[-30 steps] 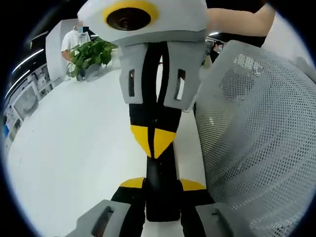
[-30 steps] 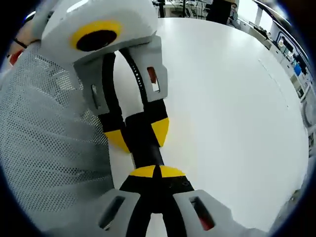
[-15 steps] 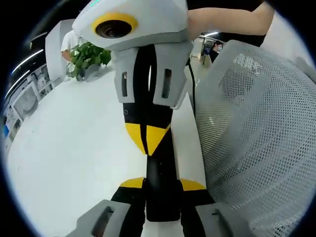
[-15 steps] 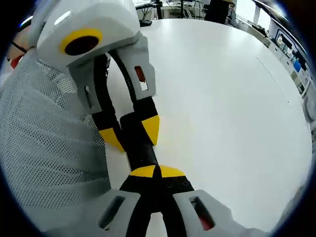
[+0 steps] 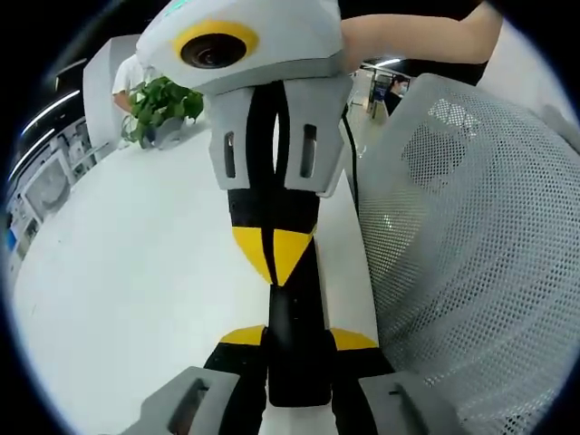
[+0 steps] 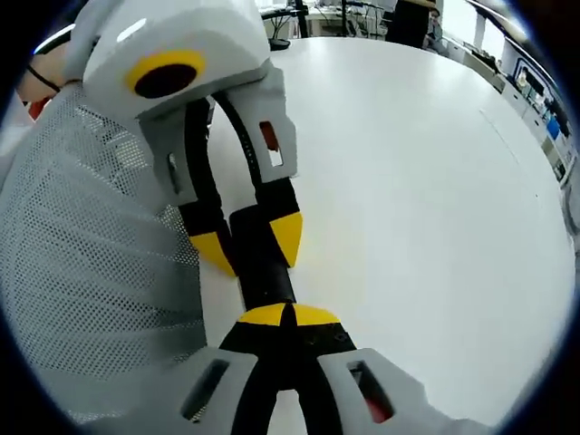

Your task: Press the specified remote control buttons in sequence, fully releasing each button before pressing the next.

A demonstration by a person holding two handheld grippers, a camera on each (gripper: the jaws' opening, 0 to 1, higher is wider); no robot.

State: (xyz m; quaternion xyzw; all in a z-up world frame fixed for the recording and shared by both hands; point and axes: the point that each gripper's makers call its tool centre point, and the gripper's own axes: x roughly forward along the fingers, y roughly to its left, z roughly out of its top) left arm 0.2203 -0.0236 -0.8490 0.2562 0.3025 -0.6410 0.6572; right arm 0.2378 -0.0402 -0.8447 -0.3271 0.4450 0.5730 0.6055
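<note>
Plainly, the left gripper [image 5: 297, 337] is clamped on the slim black remote [image 5: 294, 304], its yellow-capped black jaws flanking the smooth bar at 6 o'clock of the left gripper view. The right gripper [image 6: 285, 314] has its yellow tips pinched together on nothing, their point meeting the remote's end. A glossy white table [image 5: 136, 272] spreads beneath and a grey perforated mesh chair back [image 5: 471, 254] curves just beside the remote; the left gripper view adds a leafy potted plant [image 5: 163, 104] at 10 o'clock and a bare forearm [image 5: 408, 36] at 1 o'clock.
</note>
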